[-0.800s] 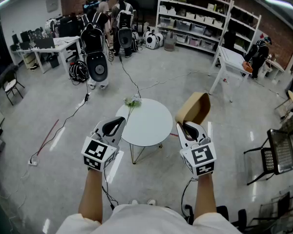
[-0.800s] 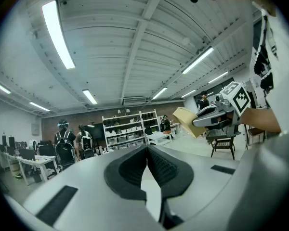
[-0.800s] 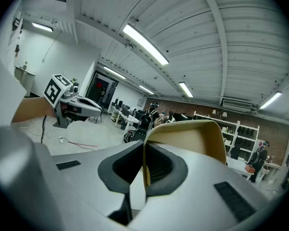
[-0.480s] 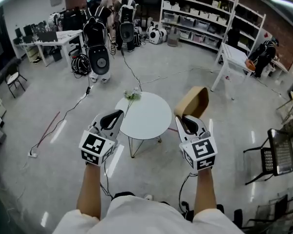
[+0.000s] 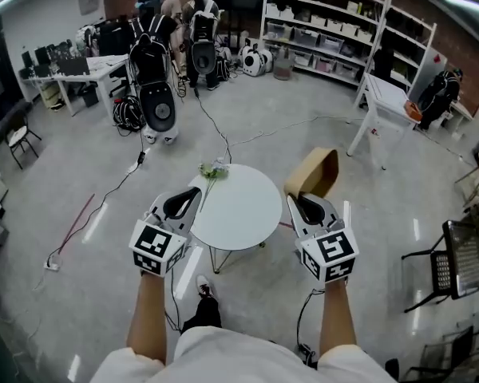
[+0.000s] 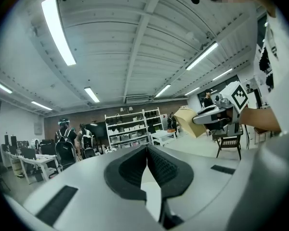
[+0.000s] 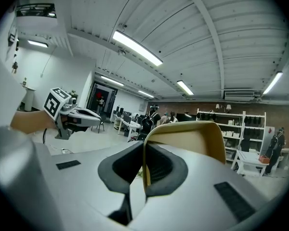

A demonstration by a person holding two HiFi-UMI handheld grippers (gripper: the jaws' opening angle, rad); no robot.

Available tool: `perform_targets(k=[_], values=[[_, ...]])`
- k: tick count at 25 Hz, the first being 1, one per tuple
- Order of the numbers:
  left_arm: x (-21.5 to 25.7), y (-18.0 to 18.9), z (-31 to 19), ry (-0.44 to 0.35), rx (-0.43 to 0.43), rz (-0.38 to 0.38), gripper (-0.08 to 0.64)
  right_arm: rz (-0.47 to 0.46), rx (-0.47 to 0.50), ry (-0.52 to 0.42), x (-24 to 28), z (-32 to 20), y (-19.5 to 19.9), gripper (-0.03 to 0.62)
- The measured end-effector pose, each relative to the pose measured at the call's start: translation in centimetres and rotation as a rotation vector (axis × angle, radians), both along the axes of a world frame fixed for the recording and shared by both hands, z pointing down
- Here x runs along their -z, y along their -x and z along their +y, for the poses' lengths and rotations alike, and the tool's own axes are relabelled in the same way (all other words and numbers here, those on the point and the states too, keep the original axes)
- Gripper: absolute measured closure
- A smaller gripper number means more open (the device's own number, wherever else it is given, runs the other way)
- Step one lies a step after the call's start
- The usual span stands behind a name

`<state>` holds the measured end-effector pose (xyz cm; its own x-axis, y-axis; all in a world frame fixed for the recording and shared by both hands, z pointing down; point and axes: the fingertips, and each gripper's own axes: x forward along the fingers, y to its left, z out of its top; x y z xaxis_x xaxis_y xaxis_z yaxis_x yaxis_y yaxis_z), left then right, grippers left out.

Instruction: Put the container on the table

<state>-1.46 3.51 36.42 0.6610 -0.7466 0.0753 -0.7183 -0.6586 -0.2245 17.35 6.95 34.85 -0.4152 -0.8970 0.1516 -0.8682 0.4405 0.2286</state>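
Observation:
A tan, open-topped container (image 5: 314, 171) hangs in the air just right of the round white table (image 5: 243, 206). My right gripper (image 5: 303, 203) is shut on its rim; in the right gripper view the container's wall (image 7: 202, 136) rises from between the closed jaws. My left gripper (image 5: 182, 205) is shut with nothing in it, held over the table's left edge. From the left gripper view the container (image 6: 185, 121) and the right gripper (image 6: 216, 119) appear off to the right.
A sprig of green plant (image 5: 213, 168) lies at the table's far left rim. Cables trail over the grey floor. A black chair (image 5: 455, 260) stands at the right, a white table (image 5: 385, 102) and shelving (image 5: 327, 30) behind. People with backpacks (image 5: 152, 50) stand far left.
Both grippers and the container keep their pose while the person steps forward; the table sits slightly nearer and a shoe now shows below it.

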Motion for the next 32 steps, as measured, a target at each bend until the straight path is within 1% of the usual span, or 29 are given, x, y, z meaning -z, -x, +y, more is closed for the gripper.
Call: perform_targets(k=[4,8,12,17,21,24,28,32], values=[[-0.6,1.3,-7.7,0.003,-0.005,0.01,0.54,0.021,-0.015,-0.001,-0.1,-7.4,1.0,0.571],[-1.6,2.8,-16.4,0.007,0.004,-0.024,0.54,0.026,-0.037,0.015,-0.3,-15.8,2.3,0.571],[-2.5,5.1,-24.0,0.04,-0.006,-0.007,0.54,0.036,-0.048,0.039,-0.9,-23.5,4.7,0.569],[-4.9,7.4,-31.4,0.088,-0.014,-0.005,0.54,0.065,-0.043,0.107,-4.3,-30.8,7.2,0.569],[-8.1,8.3,-35.0,0.156,-0.004,-0.011,0.54,0.079,-0.039,0.211,-9.0,-35.2,7.6,0.571],[-10.8,8.4,-37.1,0.21,0.004,-0.019,0.54,0.099,-0.01,0.311,-13.5,-38.6,7.7,0.574],[-14.7,8.4,-39.7,0.291,0.048,-0.029,0.54,0.14,0.055,0.459,-20.9,-42.8,8.0,0.581],[-19.1,8.2,-41.2,0.373,0.099,-0.04,0.54,0.199,0.12,0.598,-29.3,-45.5,8.3,0.581]])
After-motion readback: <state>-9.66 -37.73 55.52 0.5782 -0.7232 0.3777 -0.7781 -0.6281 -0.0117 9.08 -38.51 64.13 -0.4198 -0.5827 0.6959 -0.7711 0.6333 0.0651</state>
